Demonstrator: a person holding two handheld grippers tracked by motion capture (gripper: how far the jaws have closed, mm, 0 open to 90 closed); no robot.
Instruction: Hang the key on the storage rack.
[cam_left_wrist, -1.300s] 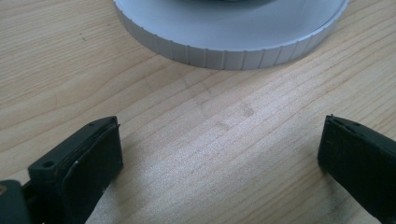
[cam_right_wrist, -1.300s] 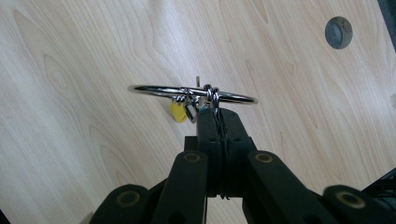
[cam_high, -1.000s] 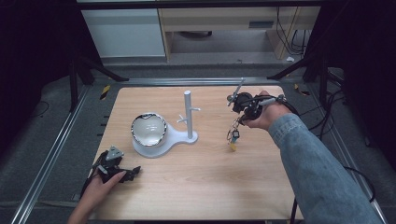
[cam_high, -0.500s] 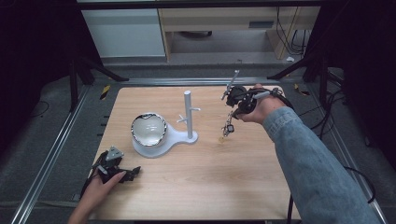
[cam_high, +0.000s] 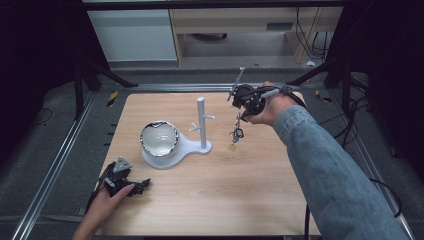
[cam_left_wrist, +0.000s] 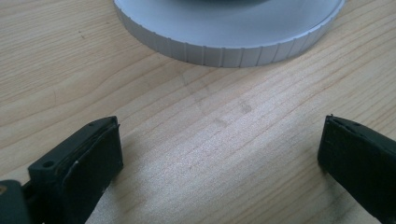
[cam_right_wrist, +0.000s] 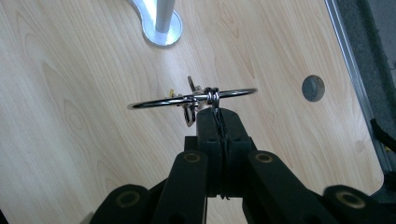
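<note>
**Ana:** Keys (cam_high: 236, 134) are off the table, hanging on their ring (cam_right_wrist: 192, 99) from the right gripper (cam_high: 243, 107), out to the right of the white stand (cam_high: 201, 121). In the right gripper view the jaws are pressed flat together with the ring pinched at their tips.

**Ben:** So the pickup is done. What do you think is left?

**Ana:** My guess is that they go on the stand. It has a post with short pegs (cam_high: 210, 118) sticking out, and nothing hangs on them yet. The keys are near the post, level with the pegs, but clearly apart from them.

**Ben:** And the bowl (cam_high: 159, 138) on the stand's base?

**Ana:** It could be the target instead; I can't tell what is in it from above. Either way the carry is under way and the placing is not done.

**Ben:** What about the other hand?

**Ana:** The left gripper (cam_high: 122, 181) rests low on the table (cam_high: 200, 200) near the front left corner. In its own view the jaws stand wide apart with bare wood between them, holding nothing, and the ribbed edge of the stand's base (cam_left_wrist: 233, 51) is just ahead.

**Ben:** So it may steady the base later.

**Ana:** Possibly. For now the ring has to be lined up with a peg, and it sits edge-on in the jaws, so the wrist may need turning first.
</note>
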